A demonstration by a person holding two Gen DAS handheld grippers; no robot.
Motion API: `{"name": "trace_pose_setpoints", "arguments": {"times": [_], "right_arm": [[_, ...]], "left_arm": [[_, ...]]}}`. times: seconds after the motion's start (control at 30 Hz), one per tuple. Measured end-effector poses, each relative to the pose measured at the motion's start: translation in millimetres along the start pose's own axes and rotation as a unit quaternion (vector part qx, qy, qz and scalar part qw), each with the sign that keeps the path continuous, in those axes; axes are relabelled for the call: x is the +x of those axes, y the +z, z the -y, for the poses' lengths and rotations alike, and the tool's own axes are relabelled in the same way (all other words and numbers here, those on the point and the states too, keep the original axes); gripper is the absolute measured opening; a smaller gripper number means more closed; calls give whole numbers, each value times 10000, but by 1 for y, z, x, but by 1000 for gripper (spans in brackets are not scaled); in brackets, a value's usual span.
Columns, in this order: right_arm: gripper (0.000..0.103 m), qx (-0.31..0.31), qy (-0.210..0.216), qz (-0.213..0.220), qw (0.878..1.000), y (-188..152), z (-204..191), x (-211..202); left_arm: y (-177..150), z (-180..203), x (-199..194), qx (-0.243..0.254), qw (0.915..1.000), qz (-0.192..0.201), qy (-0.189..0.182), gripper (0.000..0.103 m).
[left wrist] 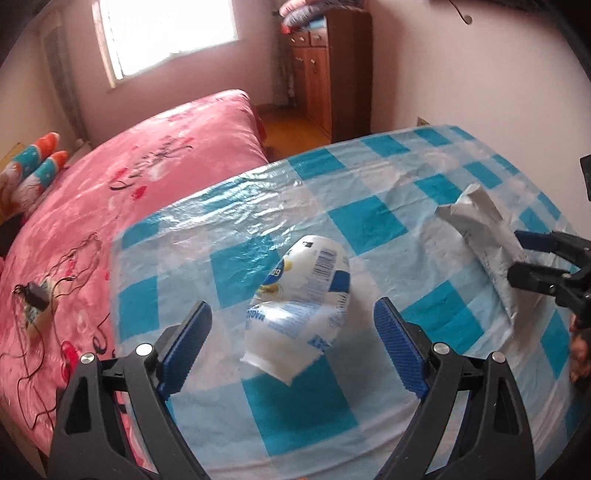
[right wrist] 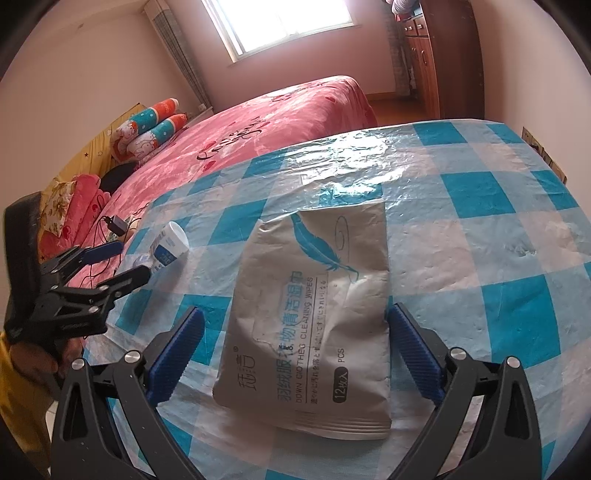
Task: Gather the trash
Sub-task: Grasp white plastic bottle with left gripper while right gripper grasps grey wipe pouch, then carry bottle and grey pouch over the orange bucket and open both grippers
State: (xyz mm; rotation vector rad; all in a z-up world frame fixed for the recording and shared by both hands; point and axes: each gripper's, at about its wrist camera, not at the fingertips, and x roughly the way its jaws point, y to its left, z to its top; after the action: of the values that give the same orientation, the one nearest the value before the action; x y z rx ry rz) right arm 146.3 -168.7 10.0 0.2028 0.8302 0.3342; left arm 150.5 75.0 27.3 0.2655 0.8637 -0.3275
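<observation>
A white squeeze tube (left wrist: 299, 295) with blue print lies on the blue-and-white checked tablecloth (left wrist: 369, 221). My left gripper (left wrist: 293, 321) is open, its blue fingers either side of the tube without touching it. A grey wipes packet (right wrist: 314, 317) lies flat on the cloth (right wrist: 498, 229). My right gripper (right wrist: 295, 328) is open around the packet's near half; the right finger is close to its edge. The packet (left wrist: 484, 236) and right gripper (left wrist: 532, 258) show at the right of the left wrist view. The tube (right wrist: 170, 243) and left gripper (right wrist: 118, 262) show at the left of the right wrist view.
A bed with a pink cover (left wrist: 129, 177) adjoins the table's far left side, with a charger and cables (left wrist: 35, 295) and pillows (right wrist: 151, 129) on it. A wooden cabinet (left wrist: 332, 74) stands at the back wall beside a window (right wrist: 284, 22).
</observation>
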Motion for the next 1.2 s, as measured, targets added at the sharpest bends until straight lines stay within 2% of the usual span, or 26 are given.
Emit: {"name": "trace_pose_setpoints", "arguments": {"times": [0.13, 0.3, 0.37, 0.43, 0.47, 0.63, 0.67, 0.93, 1.07, 1.2], "right_arm": [[98, -85, -26, -44, 10000, 1, -2, 2], [98, -140, -27, -68, 9999, 1, -4, 3], [98, -145, -16, -73, 9999, 1, -5, 3], [98, -179, -9, -88, 9998, 1, -5, 4], [98, -201, -31, -96, 9997, 1, -6, 4], [95, -294, -87, -128, 9994, 1, -11, 6], [87, -309, -150, -123, 9993, 1, -12, 5], [78, -445, -340, -150, 9983, 1, -14, 7], [75, -580, -242, -172, 9979, -1, -18, 7], [74, -678, 121, -58, 9976, -2, -21, 1]], "left_arm": [[1, -3, 11, 46, 9995, -134, -274, 90], [2, -11, 25, -246, 9991, -190, -288, 90], [2, -13, 28, -382, 9985, -193, -335, 82], [0, -12, 31, -492, 9979, -218, -352, 68], [0, -11, 31, -495, 9983, -181, -264, 65], [-6, -2, 25, -667, 9976, -110, -167, 64], [-8, 0, 24, -689, 9975, -100, -143, 64], [-27, 23, 4, -948, 9955, -28, 77, 64], [-37, 33, -10, -1099, 9937, 26, 215, 64], [-49, 40, -29, -1266, 9914, 145, 291, 64]]}}
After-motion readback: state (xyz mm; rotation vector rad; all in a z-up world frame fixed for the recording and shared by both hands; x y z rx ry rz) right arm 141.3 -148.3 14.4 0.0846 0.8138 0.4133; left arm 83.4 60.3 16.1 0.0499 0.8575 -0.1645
